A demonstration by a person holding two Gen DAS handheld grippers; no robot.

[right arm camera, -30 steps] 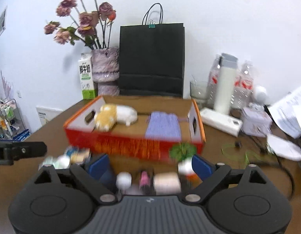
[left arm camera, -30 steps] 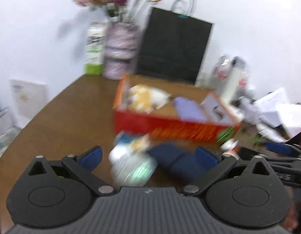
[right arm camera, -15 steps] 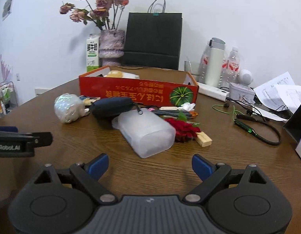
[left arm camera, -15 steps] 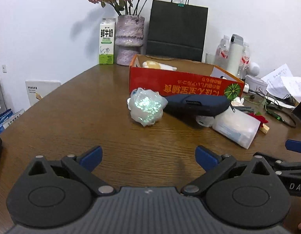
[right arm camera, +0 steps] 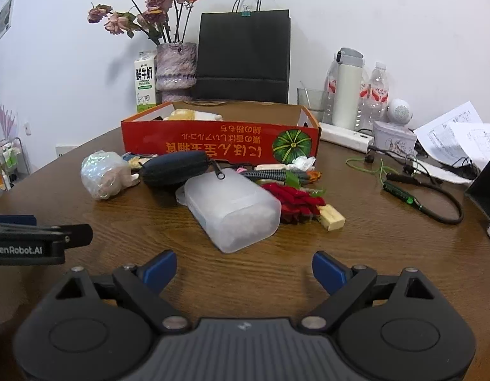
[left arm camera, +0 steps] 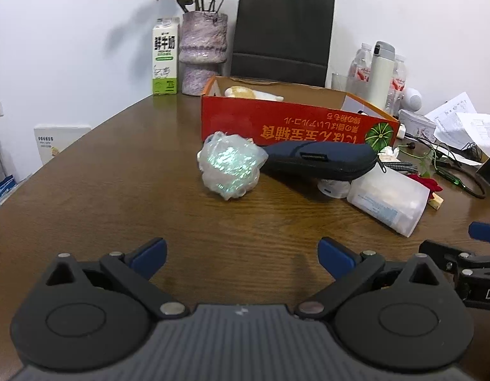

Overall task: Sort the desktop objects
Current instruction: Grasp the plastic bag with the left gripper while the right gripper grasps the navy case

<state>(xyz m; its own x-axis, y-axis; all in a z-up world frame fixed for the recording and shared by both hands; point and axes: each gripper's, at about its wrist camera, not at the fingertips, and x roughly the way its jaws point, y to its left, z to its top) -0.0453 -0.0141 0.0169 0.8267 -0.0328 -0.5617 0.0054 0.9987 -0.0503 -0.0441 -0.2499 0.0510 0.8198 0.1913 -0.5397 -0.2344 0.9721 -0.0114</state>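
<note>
A red cardboard box [left arm camera: 296, 123] [right arm camera: 219, 141] stands mid-table with a plush toy inside. In front of it lie a shiny wrapped bundle [left arm camera: 230, 165] [right arm camera: 103, 174], a dark zip case [left arm camera: 321, 158] [right arm camera: 175, 168], a frosted plastic box [left arm camera: 388, 201] [right arm camera: 232, 209], a red knitted flower [right arm camera: 292, 201] and a small wooden block [right arm camera: 332, 217]. My left gripper [left arm camera: 241, 254] is open and empty, well short of the bundle. My right gripper [right arm camera: 244, 268] is open and empty, just short of the frosted box.
At the back stand a milk carton [left arm camera: 164, 60], a vase of dried roses [left arm camera: 203, 54] and a black paper bag [left arm camera: 281, 35]. Bottles, a white flask [right arm camera: 348, 90], a tin, papers and cables [right arm camera: 429, 197] crowd the right side. The brown table [left arm camera: 118, 174] curves off at left.
Both grippers have pulled back from above the box and objects and dropped lower. Both stay open and empty. The objects on the table have not moved.
</note>
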